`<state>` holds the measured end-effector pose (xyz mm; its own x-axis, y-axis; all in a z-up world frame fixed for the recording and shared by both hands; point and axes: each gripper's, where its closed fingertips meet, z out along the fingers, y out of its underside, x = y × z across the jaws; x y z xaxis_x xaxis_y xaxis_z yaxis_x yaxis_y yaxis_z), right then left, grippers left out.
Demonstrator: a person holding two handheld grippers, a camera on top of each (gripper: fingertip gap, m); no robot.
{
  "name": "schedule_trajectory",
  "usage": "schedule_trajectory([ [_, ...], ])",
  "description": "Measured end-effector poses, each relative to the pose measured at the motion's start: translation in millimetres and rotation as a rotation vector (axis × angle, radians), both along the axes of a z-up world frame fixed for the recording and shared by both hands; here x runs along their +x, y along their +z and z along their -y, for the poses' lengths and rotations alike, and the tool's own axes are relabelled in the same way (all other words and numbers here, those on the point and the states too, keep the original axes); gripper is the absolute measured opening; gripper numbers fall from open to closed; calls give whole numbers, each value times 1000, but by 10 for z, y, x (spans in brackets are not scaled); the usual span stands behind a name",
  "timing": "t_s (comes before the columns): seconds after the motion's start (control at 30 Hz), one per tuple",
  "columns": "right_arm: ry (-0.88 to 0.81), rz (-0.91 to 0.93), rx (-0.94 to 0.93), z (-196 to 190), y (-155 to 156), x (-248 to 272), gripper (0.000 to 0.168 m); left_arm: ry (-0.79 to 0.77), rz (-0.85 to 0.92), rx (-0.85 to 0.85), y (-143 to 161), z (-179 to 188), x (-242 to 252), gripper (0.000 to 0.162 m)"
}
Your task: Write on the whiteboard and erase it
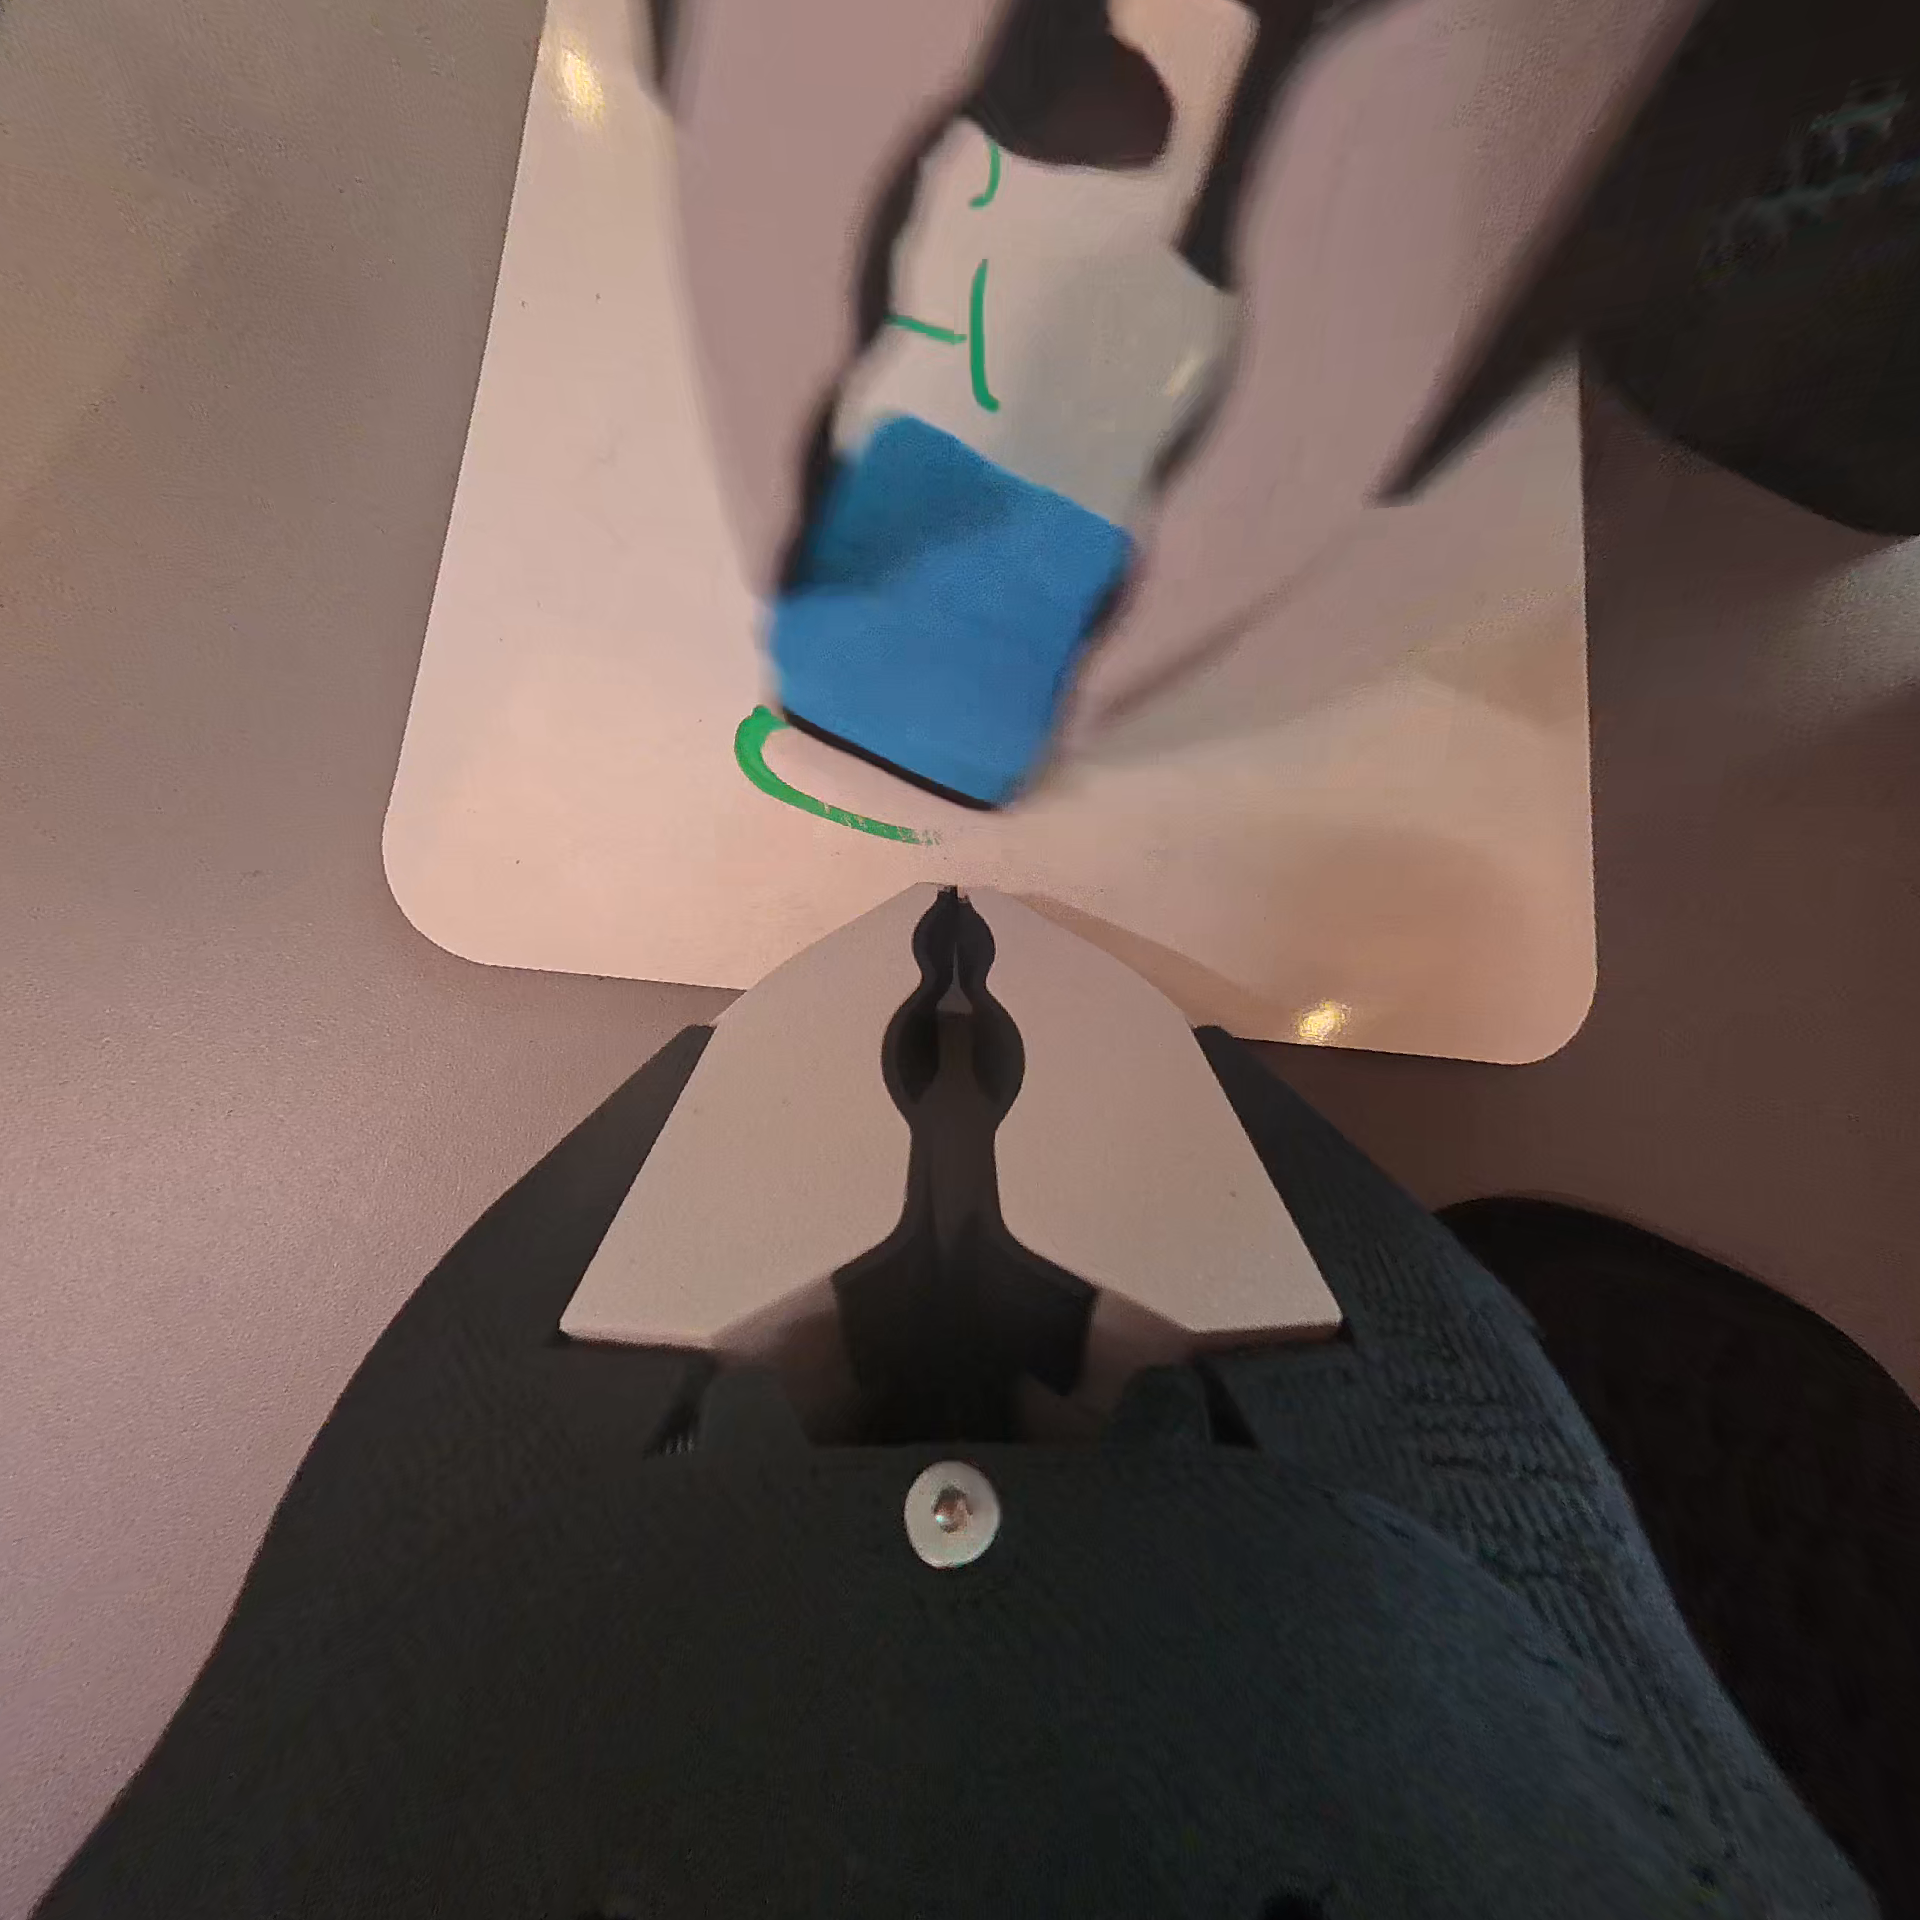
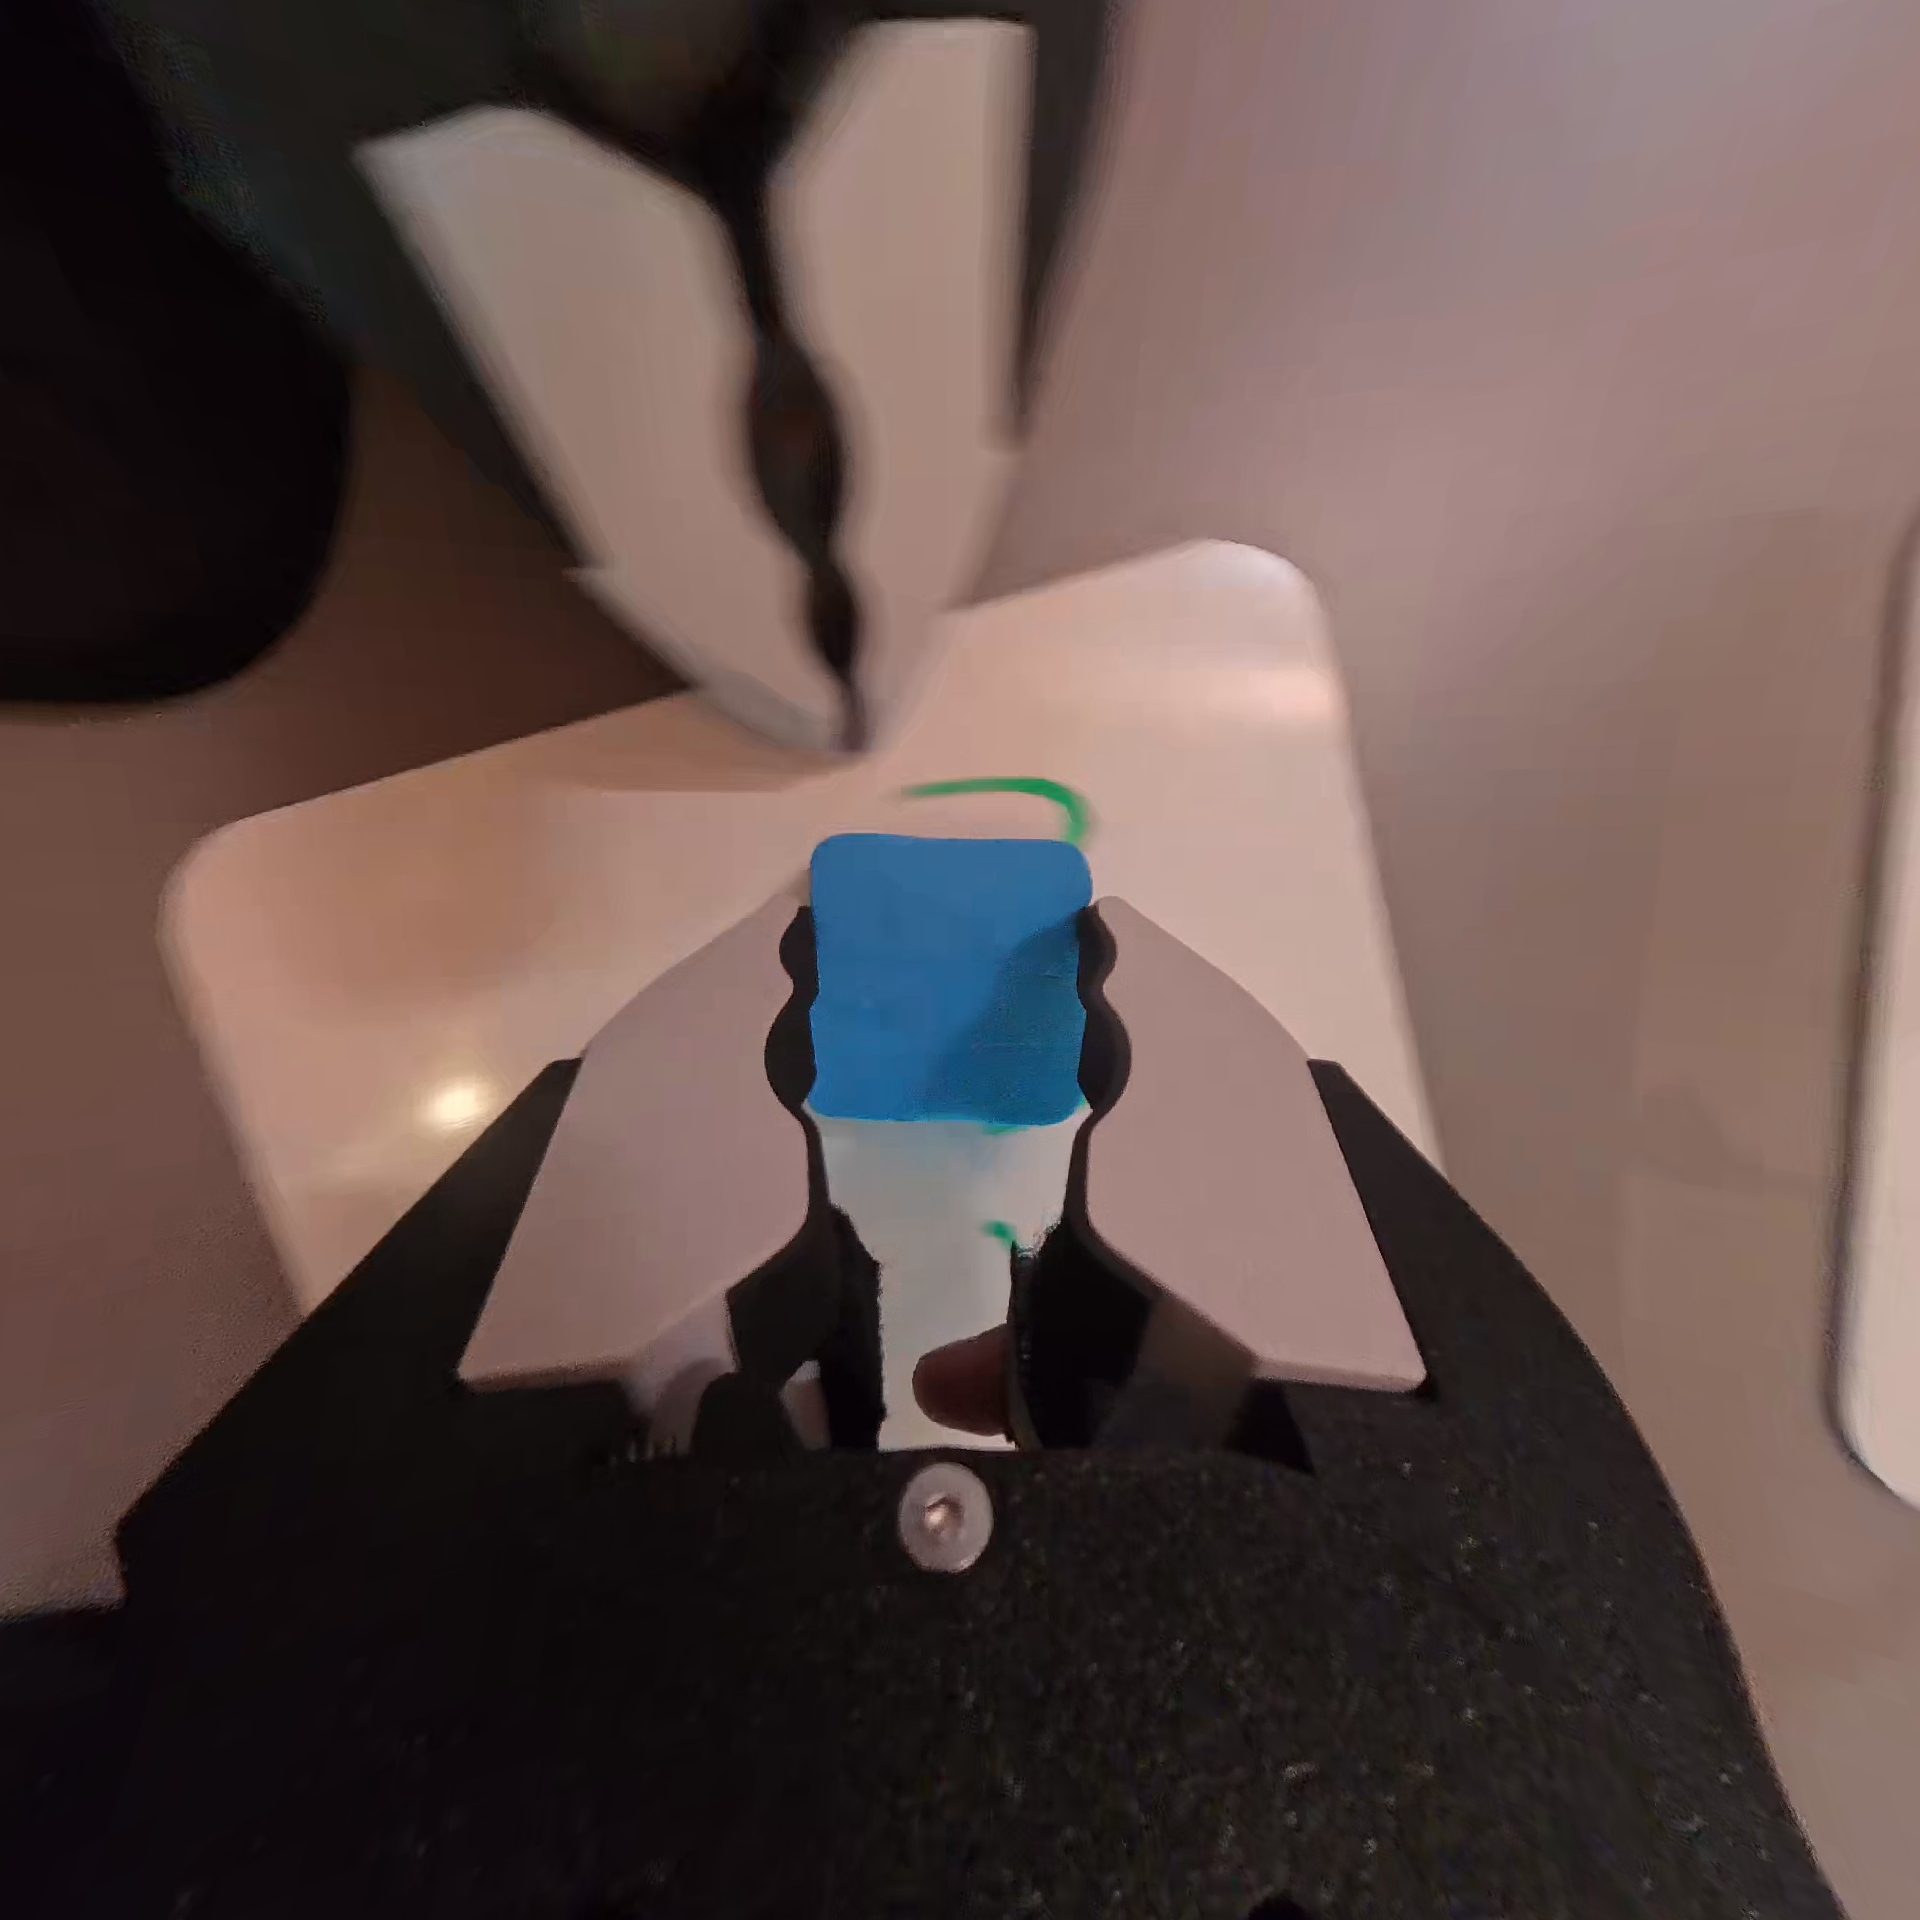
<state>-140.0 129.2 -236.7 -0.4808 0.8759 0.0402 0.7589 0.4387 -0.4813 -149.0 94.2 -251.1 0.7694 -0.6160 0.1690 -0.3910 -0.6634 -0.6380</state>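
Two grippers meet over a small white whiteboard (image 1: pixel 582 644) with rounded corners, lying flat on a pale tabletop (image 1: pixel 187 520). The right gripper (image 2: pixel 951 997) has its jaws pinching a blue eraser (image 2: pixel 951 982) from both sides, the eraser's dark underside resting on the board. The left gripper (image 1: pixel 951 904) has its jaws pressed together with nothing between them, its tips at the near edge of the whiteboard. Green marker strokes (image 1: pixel 810 795) show on the board: a curved line just beside the eraser's corner, and a few short lines farther off, seen between the right gripper's fingers. No container appears in either view
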Motion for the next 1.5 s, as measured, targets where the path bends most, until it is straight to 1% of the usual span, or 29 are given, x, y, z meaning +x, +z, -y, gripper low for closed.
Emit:
schedule_trajectory([
  [0.07,-72,-30,8,-125,0,-159,49,-1,-3,-5,-1,10,-5,2],
  [0.17,61,-9,12,88,-2,-132,48,0,0,-10,-1,19,-23,1],
  [0.2,53,7,-4,50,-4,-135,48,-1,-1,-10,-1,19,-22,2],
  [0.27,-75,-25,38,-219,-4,-279,48,-3,-10,-6,-2,19,-22,2],
  [0.3,-111,-46,41,-259,-2,-338,49,-2,-12,-5,-2,19,-23,2],
  [0.37,-36,-58,16,-43,-2,-308,48,-2,-13,-4,-2,17,-22,2],
  [0.43,40,-1,-11,118,-9,-96,48,-8,-5,-10,-3,30,-11,1],
  [0.5,18,48,-11,-71,-14,70,48,-11,-15,-6,-2,29,-11,2],
  [0.57,-142,16,39,-469,-14,17,48,-13,-28,-2,-3,29,-11,2],
  [0.6,-192,-19,26,-516,-13,-35,48,-12,-29,-1,-4,28,-11,2],
  [0.67,-146,-77,-2,-280,-10,-52,48,-10,-29,0,-3,27,-12,2],
  [0.7,-84,-63,-32,-110,-12,31,48,-9,-28,0,-3,26,-11,2],
  [0.73,-54,-37,-33,-84,-15,138,48,-10,-27,-1,-3,27,-11,2],
  [0.77,-69,-8,-43,-182,-16,241,48,-11,-28,0,-3,26,-11,2],
  [0.83,-248,-4,7,-689,-19,320,48,-12,-35,2,-3,26,-11,2],
  [0.87,-313,-25,1,-822,-19,297,48,-12,-41,4,-3,26,-11,2],
  [0.9,-343,-68,0,-828,-16,223,48,-11,-46,5,-3,25,-11,2],
  [0.93,-341,-121,2,-723,-12,133,48,-11,-46,6,-3,24,-11,2],
  [0.97,-291,-150,-32,-489,-11,85,48,-9,-42,5,-3,25,-11,2],
  [1.03,-188,-141,-61,-162,-12,187,48,-9,-35,3,-3,24,-10,2],
  [1.07,-182,-119,-73,-194,-14,299,48,-10,-34,2,-3,24,-10,2],
  [1.1,-235,-100,-77,-382,-17,413,48,-11,-36,3,-3,24,-10,2],
  [1.17,-455,-96,-9,-1050,-21,598,48,-12,-46,8,-3,22,-9,1],
  [1.2,-533,-110,-17,-1246,-21,617,48,-11,-52,11,-3,20,-6,1],
  [1.27,-547,-172,14,-1226,-13,465,48,-12,-60,14,-3,20,-5,1],
  [1.37,-347,-194,-44,-498,-13,268,48,-10,-49,11,-3,22,-4,1],
  [1.4,-305,-176,-35,-418,-13,334,48,-11,-50,11,-3,21,-5,1],
  [1.43,-311,-156,-51,-469,-16,433,48,-11,-50,11,-3,21,-4,1],
  [1.5,-466,-150,-36,-970,-20,676,48,-14,-56,13,-3,24,-7,1],
])
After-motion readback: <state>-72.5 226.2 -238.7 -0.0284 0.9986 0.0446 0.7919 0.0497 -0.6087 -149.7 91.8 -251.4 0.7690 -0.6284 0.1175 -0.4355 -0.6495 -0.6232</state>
